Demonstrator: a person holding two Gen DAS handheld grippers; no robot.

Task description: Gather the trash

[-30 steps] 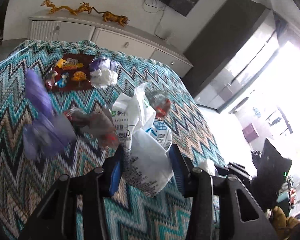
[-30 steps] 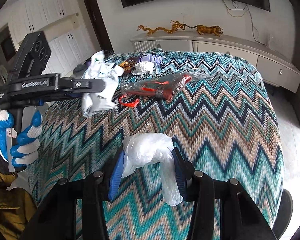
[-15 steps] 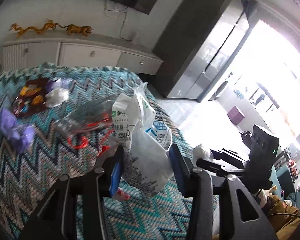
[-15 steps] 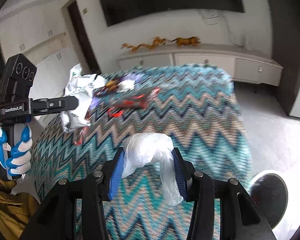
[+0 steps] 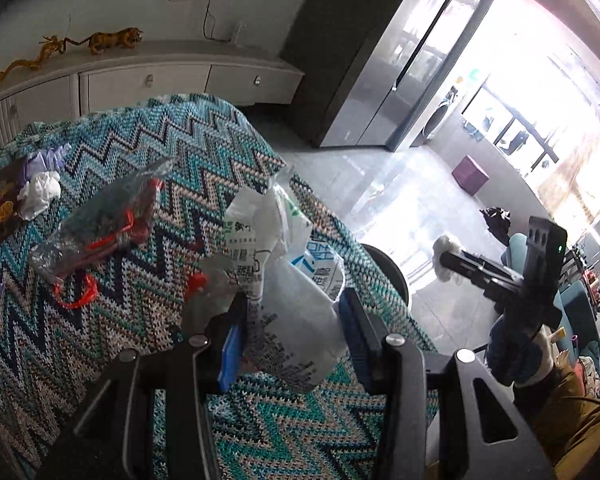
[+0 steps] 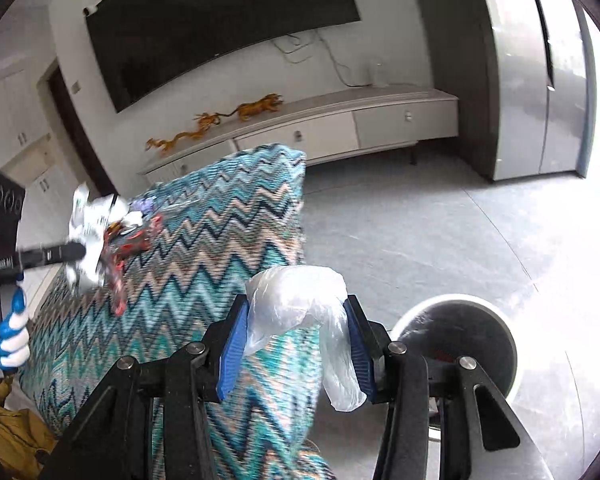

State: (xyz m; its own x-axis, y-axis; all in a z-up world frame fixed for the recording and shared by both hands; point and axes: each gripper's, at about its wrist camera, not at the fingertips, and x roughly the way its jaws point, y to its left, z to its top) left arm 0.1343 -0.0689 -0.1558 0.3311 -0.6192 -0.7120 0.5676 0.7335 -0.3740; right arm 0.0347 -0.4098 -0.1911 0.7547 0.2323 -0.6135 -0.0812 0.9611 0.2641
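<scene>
Off the table's point(image 6: 228, 216) right edge, on the floor: round bin point(image 6: 496, 344), just right of the right gripper point(image 6: 296, 344), clamped on clear crumpled plastic point(image 6: 300, 300). Farther away, over the table edge: left gripper point(image 5: 290, 344), clamped on printed white bag point(image 5: 288, 300).

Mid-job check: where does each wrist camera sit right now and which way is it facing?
Left wrist: behind the left gripper, which is shut on a printed white bag; faces across the zigzag cloth toward the bright windows; the right gripper shows.
Right wrist: behind the right gripper, which is shut on a clear plastic bag; faces the cloth's edge, floor and bin; a gloved hand shows.
Shared: cloth, white sideboard.
</scene>
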